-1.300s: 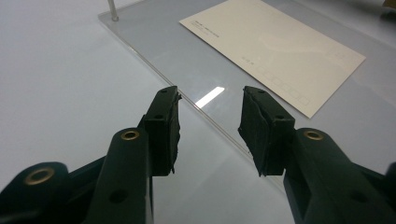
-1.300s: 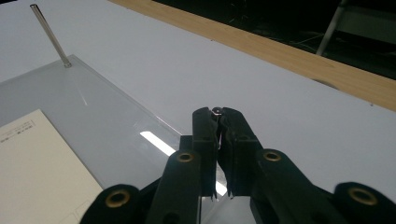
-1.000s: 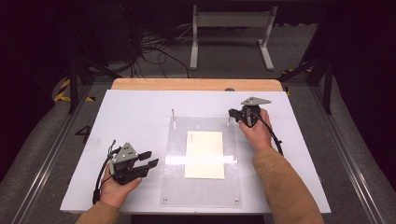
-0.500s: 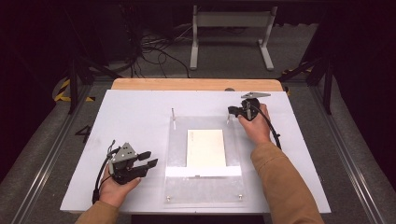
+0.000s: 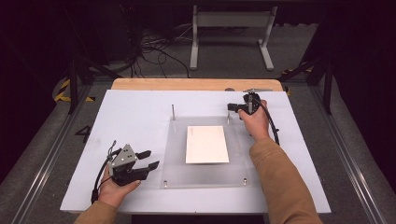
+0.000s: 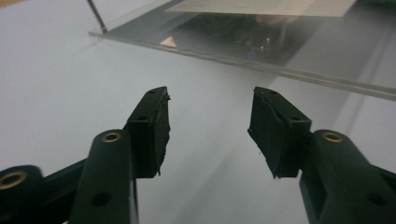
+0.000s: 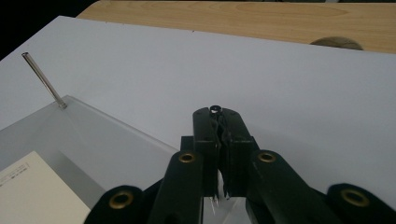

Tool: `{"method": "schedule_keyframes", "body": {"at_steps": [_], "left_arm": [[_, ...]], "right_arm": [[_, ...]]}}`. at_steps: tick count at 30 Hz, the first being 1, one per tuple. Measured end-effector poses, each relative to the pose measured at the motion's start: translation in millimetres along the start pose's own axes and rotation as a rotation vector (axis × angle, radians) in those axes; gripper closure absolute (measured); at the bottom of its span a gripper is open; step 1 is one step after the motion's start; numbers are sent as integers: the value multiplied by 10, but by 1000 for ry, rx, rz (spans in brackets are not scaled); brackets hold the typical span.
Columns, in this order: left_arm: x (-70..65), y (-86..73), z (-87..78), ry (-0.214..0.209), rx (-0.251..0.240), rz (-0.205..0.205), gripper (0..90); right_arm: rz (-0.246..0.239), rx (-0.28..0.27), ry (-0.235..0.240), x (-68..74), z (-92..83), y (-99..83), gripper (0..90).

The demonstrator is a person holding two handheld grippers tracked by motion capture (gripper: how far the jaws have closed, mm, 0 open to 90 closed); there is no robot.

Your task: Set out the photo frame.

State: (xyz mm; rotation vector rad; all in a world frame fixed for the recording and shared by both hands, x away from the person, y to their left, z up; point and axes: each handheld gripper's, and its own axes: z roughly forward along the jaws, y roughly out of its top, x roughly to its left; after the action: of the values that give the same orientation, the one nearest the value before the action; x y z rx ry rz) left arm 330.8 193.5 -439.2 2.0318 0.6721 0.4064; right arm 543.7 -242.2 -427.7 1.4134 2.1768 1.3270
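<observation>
High view: fixed overhead, facing forward and down across the whole white table point(image 5: 140, 116). Left gripper view: low and close, looking along the table toward the clear plate's point(image 6: 327, 60) edge. Right gripper view: close above the plate's far corner, facing the wooden edge point(image 7: 233, 14). Shared throughout: the plate and cream card point(image 5: 207, 144).
</observation>
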Motion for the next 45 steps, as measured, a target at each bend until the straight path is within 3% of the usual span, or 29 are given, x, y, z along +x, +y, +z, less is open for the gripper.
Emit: {"method": "schedule_keyframes", "body": {"at_steps": [3,9,16,21,25,29,37,40,45], "left_arm": [[-53,-1,13,11,-24,74,406],[-135,20,33,2,-76,182,331],[-240,99,92,-9,-154,237,249],[-304,179,223,-27,-160,286,203],[-305,196,321,-53,-175,274,194],[-296,222,364,-77,-178,270,256],[-275,227,330,-58,-235,283,489],[-286,227,327,-54,-232,303,505],[-281,233,325,-57,-234,296,516]], "right_arm": [[15,8,6,-13,1,11,860],[35,33,-7,-2,15,55,860],[60,26,-9,-6,19,49,857],[70,24,-15,3,19,46,855],[83,19,-21,11,21,41,852],[92,18,-25,16,20,40,850],[76,-3,-11,8,12,9,848],[72,-3,-11,10,7,4,847],[59,-16,-6,8,-2,-18,846]]}}
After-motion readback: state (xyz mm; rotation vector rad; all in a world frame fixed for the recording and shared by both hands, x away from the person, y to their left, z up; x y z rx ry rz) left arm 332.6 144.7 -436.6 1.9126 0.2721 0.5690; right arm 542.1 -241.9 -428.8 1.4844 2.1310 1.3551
